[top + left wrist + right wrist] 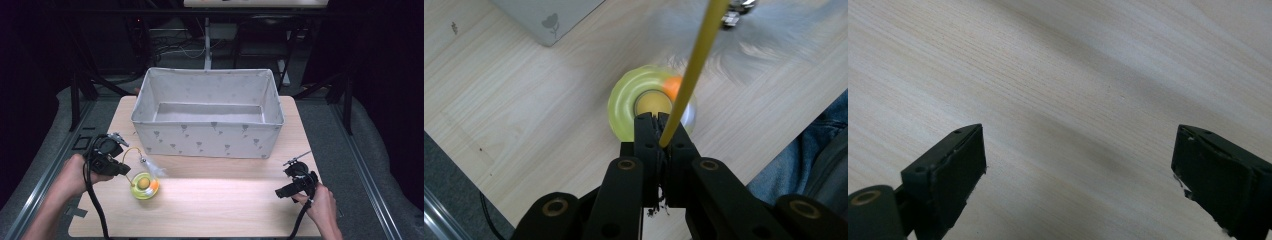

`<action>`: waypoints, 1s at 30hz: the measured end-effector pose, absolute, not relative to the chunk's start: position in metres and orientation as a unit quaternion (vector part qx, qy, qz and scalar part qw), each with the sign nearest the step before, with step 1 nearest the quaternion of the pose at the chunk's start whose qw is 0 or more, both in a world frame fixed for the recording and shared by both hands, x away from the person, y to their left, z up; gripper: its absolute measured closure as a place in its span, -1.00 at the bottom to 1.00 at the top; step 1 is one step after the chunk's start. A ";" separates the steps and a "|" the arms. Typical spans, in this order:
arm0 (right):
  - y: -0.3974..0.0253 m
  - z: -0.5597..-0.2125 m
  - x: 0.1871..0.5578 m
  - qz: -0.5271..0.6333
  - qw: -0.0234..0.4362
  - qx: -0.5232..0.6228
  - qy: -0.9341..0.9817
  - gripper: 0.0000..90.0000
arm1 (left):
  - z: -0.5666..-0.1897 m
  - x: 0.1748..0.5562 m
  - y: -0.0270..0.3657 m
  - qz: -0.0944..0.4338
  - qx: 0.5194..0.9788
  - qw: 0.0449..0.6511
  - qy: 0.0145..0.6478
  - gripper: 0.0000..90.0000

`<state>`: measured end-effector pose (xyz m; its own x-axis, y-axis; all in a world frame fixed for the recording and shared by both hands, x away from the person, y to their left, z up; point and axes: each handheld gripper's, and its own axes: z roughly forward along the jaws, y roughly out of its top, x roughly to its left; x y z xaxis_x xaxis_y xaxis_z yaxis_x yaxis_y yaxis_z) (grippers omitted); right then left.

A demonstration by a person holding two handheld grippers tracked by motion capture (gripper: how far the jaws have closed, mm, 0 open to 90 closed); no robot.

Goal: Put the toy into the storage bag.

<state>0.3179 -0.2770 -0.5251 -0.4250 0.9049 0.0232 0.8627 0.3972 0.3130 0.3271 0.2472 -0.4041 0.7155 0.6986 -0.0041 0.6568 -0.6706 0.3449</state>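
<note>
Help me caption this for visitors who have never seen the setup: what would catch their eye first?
The big grey fabric bin patterned with small motifs, open and empty at the table's far middle. Next, the yellow-green cat toy near the left edge: the left gripper is shut on its yellow wire, which arches up to a feather. The right gripper hangs open over bare wood.

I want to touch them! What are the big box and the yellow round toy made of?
The big box looks like soft grey cloth: matte, printed with small motifs, its walls slightly bowed. The yellow round toy looks like glossy, see-through plastic, since light shines on its rim. Its fluffy white tuft seems to be feather.
</note>
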 end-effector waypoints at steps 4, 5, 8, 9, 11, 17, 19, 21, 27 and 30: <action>-0.278 -0.524 0.318 0.134 0.074 0.527 0.836 -0.85 | -0.402 0.327 0.245 0.066 0.915 0.159 0.365 0.96; -0.278 -0.524 0.318 0.135 0.074 0.528 0.835 -0.85 | -0.401 0.328 0.245 0.067 0.916 0.157 0.364 0.96; -0.278 -0.523 0.318 0.134 0.073 0.526 0.837 -0.85 | -0.400 0.328 0.245 0.069 0.917 0.154 0.362 0.96; -0.278 -0.523 0.318 0.134 0.073 0.527 0.836 -0.85 | -0.400 0.328 0.245 0.069 0.917 0.153 0.362 0.96; -0.277 -0.525 0.317 0.144 0.080 0.534 0.829 -0.85 | -0.399 0.327 0.245 0.071 0.918 0.151 0.360 0.96; -0.278 -0.524 0.318 0.138 0.077 0.530 0.833 -0.85 | -0.394 0.326 0.246 0.073 0.919 0.151 0.356 0.96; -0.277 -0.525 0.317 0.145 0.081 0.534 0.829 -0.85 | -0.392 0.326 0.246 0.073 0.919 0.153 0.355 0.96; -0.277 -0.525 0.317 0.145 0.081 0.534 0.829 -0.85 | -0.390 0.326 0.246 0.075 0.921 0.151 0.352 0.96; -0.278 -0.523 0.318 0.138 0.079 0.530 0.833 -0.86 | -0.383 0.327 0.246 0.079 0.923 0.148 0.346 0.96; -0.278 -0.523 0.318 0.138 0.084 0.529 0.833 -0.87 | -0.379 0.327 0.247 0.081 0.924 0.146 0.345 0.96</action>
<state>0.3175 -0.2781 -0.5225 -0.4255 0.9049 0.0071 0.8588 0.4013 0.3185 0.3272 0.2467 -0.3791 0.7492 0.6605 0.0493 0.6129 -0.7196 0.3265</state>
